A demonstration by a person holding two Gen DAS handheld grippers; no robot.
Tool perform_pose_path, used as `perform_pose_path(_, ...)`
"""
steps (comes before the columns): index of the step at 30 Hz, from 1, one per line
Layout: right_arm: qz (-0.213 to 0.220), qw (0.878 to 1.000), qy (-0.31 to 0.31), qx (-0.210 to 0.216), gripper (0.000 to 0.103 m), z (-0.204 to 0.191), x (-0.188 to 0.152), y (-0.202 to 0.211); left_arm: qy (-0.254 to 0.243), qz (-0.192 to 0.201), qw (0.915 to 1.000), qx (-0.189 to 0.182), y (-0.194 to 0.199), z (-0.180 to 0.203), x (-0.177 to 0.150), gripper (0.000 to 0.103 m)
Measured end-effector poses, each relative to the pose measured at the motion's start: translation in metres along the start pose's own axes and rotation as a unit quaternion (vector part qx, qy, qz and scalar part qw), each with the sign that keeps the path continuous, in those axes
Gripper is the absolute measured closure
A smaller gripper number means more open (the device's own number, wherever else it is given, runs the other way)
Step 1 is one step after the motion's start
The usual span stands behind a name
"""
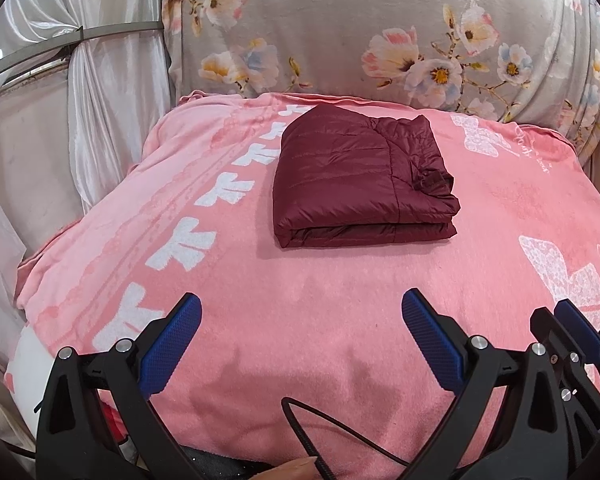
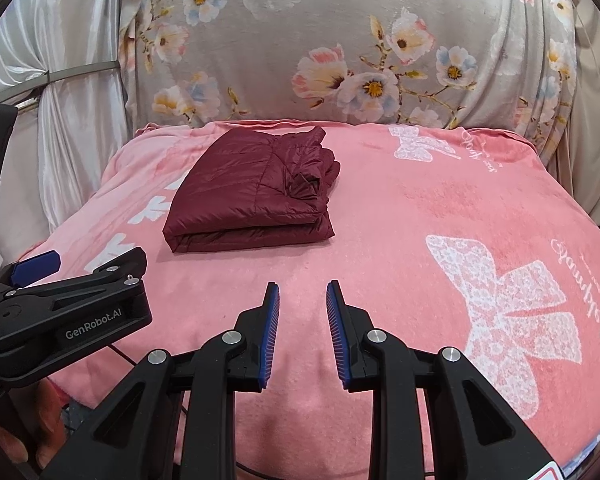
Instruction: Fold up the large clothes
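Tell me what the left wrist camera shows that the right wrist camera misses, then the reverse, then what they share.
Left only: the left gripper wide open, empty, and a black cable. Right only: the right gripper with a narrow empty gap, and white lettering on the other gripper's body. Both: the folded maroon jacket on the pink blanket, floral fabric behind, white curtain at left.

Left gripper (image 1: 300, 312) and right gripper (image 2: 302, 292): black moulded plastic frames with triangular cut-outs, silver round screw heads at the pivots, and blue ribbed pads (image 1: 176, 344) lining each finger. White lettering "GenRobot.AI" (image 2: 93, 321) marks one side. A black corrugated cable (image 1: 300, 432) trails beneath.
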State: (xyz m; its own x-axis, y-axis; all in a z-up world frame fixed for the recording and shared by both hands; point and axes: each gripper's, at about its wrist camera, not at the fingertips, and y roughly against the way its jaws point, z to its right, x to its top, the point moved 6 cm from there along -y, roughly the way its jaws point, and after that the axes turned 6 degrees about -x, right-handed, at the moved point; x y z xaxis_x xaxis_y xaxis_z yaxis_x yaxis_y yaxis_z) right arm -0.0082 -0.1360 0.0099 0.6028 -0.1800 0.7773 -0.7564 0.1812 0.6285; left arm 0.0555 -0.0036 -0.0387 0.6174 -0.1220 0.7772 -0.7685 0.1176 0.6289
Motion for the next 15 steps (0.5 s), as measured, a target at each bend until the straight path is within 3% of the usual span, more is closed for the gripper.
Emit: perform_pose_path(15,0.0,1.0,0.002,0.001,0.078,-0.0006,0.0027,-0.0011,0.001,0.001,1.0,0.0,0.0002,0.0002,-0.0006,0.005)
